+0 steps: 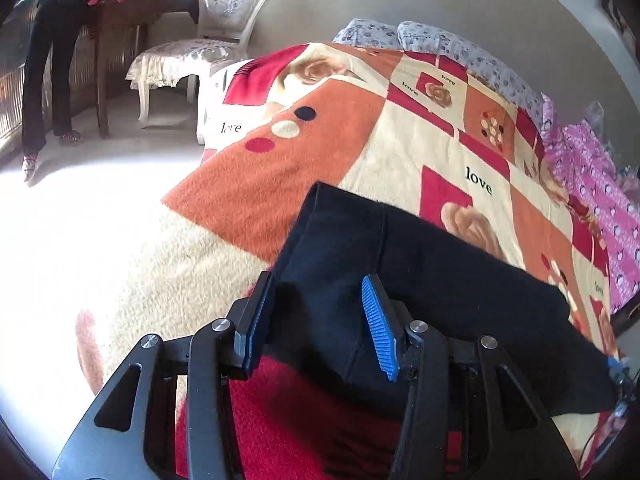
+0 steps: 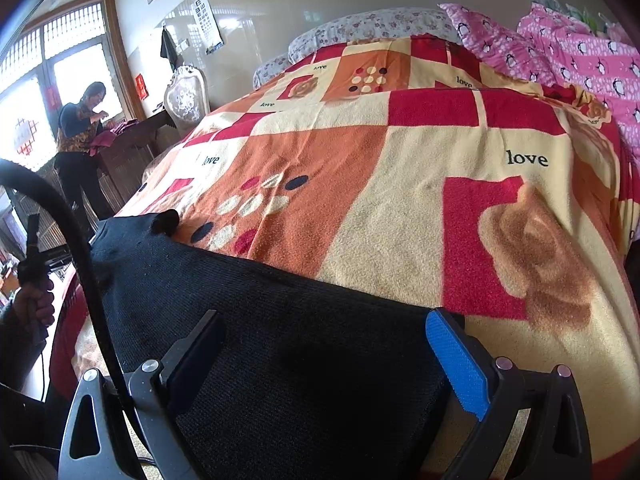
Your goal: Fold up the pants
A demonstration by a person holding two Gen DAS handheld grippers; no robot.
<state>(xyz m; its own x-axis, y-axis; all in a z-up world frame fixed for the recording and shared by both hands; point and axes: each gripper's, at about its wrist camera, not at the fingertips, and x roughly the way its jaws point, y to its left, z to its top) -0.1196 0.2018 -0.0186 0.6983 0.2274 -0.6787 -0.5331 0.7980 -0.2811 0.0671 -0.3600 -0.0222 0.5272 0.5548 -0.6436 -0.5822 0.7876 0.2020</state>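
Note:
Black knit pants (image 1: 432,280) lie flat on the patterned blanket (image 1: 360,152) at the near edge of the bed. My left gripper (image 1: 320,292) is open, its fingers standing over one end of the pants with dark cloth between them. In the right wrist view the pants (image 2: 280,320) stretch from the near middle out to the left. My right gripper (image 2: 324,332) is open wide over the other end, its blue pad (image 2: 456,364) at the pants' right edge. Neither gripper grips the cloth.
Pink penguin-print bedding (image 2: 580,56) and flowered pillows (image 2: 372,24) lie at the far side of the bed. A white chair (image 1: 216,40) and a wooden table (image 1: 128,12) stand left of the bed, with a person (image 2: 80,136) at the table. A black cable (image 2: 80,248) hangs at left.

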